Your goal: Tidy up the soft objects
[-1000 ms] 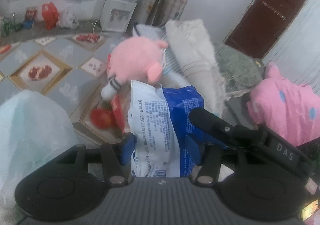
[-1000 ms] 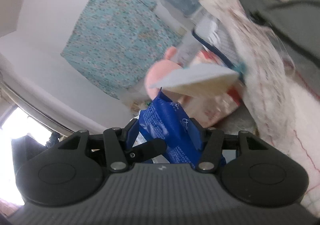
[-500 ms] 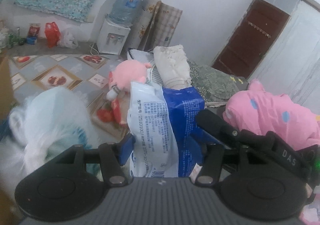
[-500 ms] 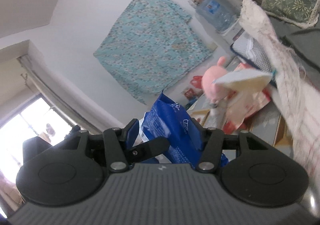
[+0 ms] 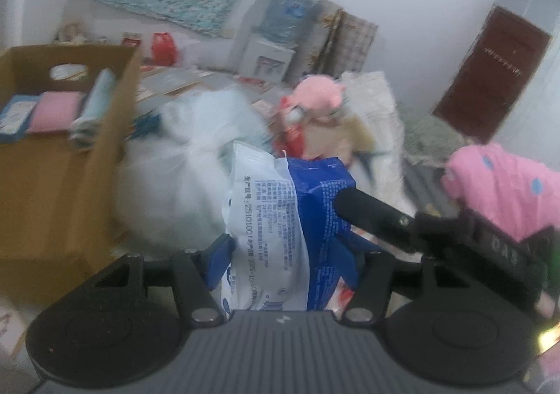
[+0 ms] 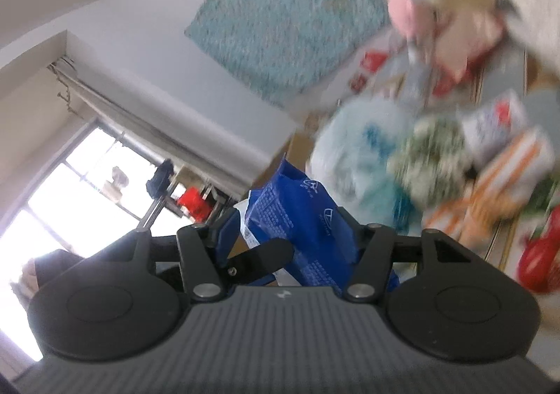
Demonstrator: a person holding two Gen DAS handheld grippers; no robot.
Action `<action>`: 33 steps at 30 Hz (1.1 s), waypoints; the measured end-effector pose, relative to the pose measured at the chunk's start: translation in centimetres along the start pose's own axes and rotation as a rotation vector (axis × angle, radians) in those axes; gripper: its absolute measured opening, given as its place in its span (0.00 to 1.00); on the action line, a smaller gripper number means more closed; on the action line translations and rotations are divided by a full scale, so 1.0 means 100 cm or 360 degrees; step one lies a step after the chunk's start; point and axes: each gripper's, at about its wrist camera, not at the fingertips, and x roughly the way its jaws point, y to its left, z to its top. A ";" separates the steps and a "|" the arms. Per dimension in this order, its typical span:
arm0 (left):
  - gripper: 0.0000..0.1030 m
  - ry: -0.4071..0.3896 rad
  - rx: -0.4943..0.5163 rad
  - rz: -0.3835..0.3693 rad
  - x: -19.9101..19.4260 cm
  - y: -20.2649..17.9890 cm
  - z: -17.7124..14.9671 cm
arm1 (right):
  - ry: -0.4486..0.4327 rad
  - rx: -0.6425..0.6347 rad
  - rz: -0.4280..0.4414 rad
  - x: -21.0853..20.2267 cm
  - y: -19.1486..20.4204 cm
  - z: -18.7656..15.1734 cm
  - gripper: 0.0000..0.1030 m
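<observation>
Blue-and-white crinkly plastic pack [image 5: 280, 219] carried between both grippers, off any surface.

Left gripper [image 5: 285, 254] and right gripper [image 6: 292, 243] each clamping an opposite side, jaws opening slightly yet pads touching; two-sided hold probably to keep the limp pack from sagging. Beyond: fluffy white plush bundle [image 5: 175, 177], then open brown cardboard box [image 5: 52, 166] with folded cloths inside, likely destination.
</observation>
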 end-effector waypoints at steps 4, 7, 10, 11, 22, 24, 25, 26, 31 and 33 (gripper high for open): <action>0.61 0.0077 -0.0056 0.0042 0.006 0.018 -0.019 | 0.0128 0.0143 -0.0010 0.015 -0.022 -0.026 0.57; 0.61 0.0128 -0.0119 0.0018 0.015 0.028 -0.030 | 0.0178 0.0228 -0.0064 0.022 -0.040 -0.040 0.57; 0.61 0.0171 -0.0138 -0.0039 0.022 0.032 -0.037 | 0.0174 0.0233 -0.0125 0.022 -0.050 -0.043 0.57; 0.61 0.0189 -0.0137 -0.0054 0.026 0.033 -0.040 | 0.0166 0.0223 -0.0149 0.020 -0.051 -0.043 0.57; 0.75 0.0275 0.0006 -0.0195 0.032 0.031 -0.055 | 0.0082 -0.0049 -0.0248 -0.016 -0.037 -0.036 0.53; 0.77 0.0257 0.0077 -0.0177 0.027 0.028 -0.060 | 0.0121 -0.0063 -0.0254 -0.026 -0.040 -0.035 0.54; 0.78 0.0250 0.0116 -0.0159 0.028 0.024 -0.061 | 0.0143 -0.0055 -0.0259 -0.030 -0.041 -0.038 0.54; 0.78 0.0241 0.0157 -0.0140 0.027 0.021 -0.063 | 0.0158 -0.0045 -0.0267 -0.029 -0.041 -0.036 0.54; 0.82 0.0277 0.0259 -0.0149 0.033 0.011 -0.066 | 0.0203 0.0041 -0.0278 -0.032 -0.052 -0.046 0.58; 0.84 0.0276 0.0286 -0.0126 0.036 0.008 -0.067 | 0.0217 0.0063 -0.0284 -0.027 -0.054 -0.047 0.61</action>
